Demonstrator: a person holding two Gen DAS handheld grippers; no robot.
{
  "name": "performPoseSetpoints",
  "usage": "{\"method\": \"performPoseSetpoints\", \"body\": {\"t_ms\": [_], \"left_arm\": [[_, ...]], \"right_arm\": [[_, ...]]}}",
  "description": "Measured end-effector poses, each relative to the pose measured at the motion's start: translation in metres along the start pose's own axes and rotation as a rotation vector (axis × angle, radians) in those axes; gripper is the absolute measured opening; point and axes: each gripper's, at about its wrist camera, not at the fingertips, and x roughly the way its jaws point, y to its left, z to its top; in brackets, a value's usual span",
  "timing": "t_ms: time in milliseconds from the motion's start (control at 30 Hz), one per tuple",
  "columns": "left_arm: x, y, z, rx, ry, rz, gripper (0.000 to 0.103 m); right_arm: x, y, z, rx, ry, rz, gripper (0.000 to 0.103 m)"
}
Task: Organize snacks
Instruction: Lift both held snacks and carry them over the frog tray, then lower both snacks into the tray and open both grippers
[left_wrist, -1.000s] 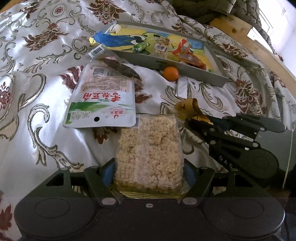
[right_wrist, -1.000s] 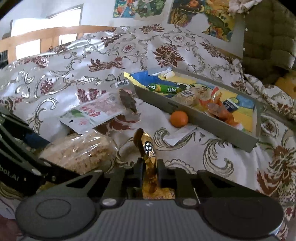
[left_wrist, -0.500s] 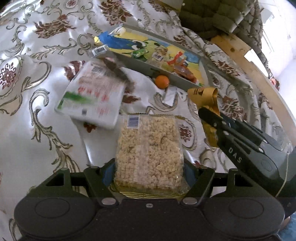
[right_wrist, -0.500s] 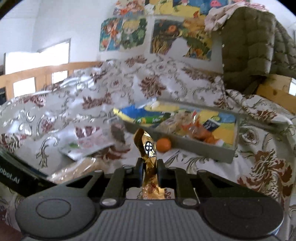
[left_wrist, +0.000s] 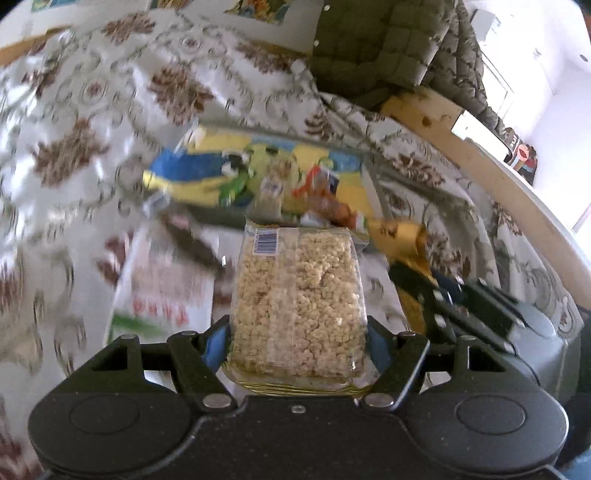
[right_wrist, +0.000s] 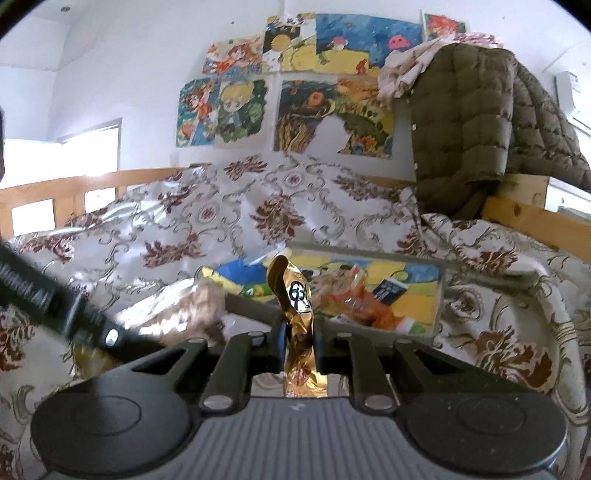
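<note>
My left gripper (left_wrist: 297, 332) is shut on a clear packet of puffed rice cake (left_wrist: 297, 295), held up above the bed. To its right, my right gripper (left_wrist: 410, 277) pinches a crumpled gold wrapper (left_wrist: 399, 236). In the right wrist view that right gripper (right_wrist: 299, 332) is shut on the gold wrapper (right_wrist: 297, 295), which stands upright between the fingers. Beyond both lies a grey tray with a colourful cartoon lining (left_wrist: 199, 173) (right_wrist: 441, 291), holding orange packets (right_wrist: 354, 299) and other snacks. The rice cake packet (right_wrist: 177, 306) and left gripper (right_wrist: 74, 314) show at the left.
A white pouch with red and green print (left_wrist: 166, 291) and a dark brown snack (left_wrist: 192, 243) lie on the floral bedcover (left_wrist: 74, 147) before the tray. An olive quilted jacket (right_wrist: 480, 129) hangs over the wooden bed rail (left_wrist: 461, 147). Posters (right_wrist: 295, 92) cover the wall.
Both grippers have risen off the bedcover with their snacks and tilted up towards the tray. The orange fruit in front of the tray is now hidden behind the rice cake packet.
</note>
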Motion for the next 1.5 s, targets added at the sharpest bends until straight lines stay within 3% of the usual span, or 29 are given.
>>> {"method": "performPoseSetpoints", "body": {"t_ms": [267,433,567,767,900,1200,1500], "left_arm": [[0.025,0.0,0.061,0.077,-0.035,-0.007,0.074],[0.056,0.005,0.089,0.004,-0.095,-0.088,0.074],[0.085,0.011,0.101,0.04,-0.1,-0.113,0.074],[0.131,0.038,0.128,0.035,-0.055,-0.084,0.074],[0.151,0.049,0.145,0.035,-0.082,-0.093,0.074],[0.201,0.036,0.148,0.085,-0.077,-0.129,0.074],[0.221,0.028,0.139,0.133,-0.076,-0.174,0.074]], "right_arm": [[0.003,-0.003,0.012,-0.009,-0.055,-0.028,0.017],[0.019,-0.015,0.009,0.02,-0.006,-0.044,0.017],[0.044,-0.037,0.016,0.072,0.014,-0.08,0.017],[0.09,-0.074,0.035,0.154,-0.024,-0.191,0.017],[0.109,-0.092,0.03,0.196,-0.041,-0.236,0.017],[0.144,-0.104,0.017,0.216,-0.02,-0.23,0.017],[0.16,-0.104,0.017,0.21,-0.016,-0.242,0.017]]}}
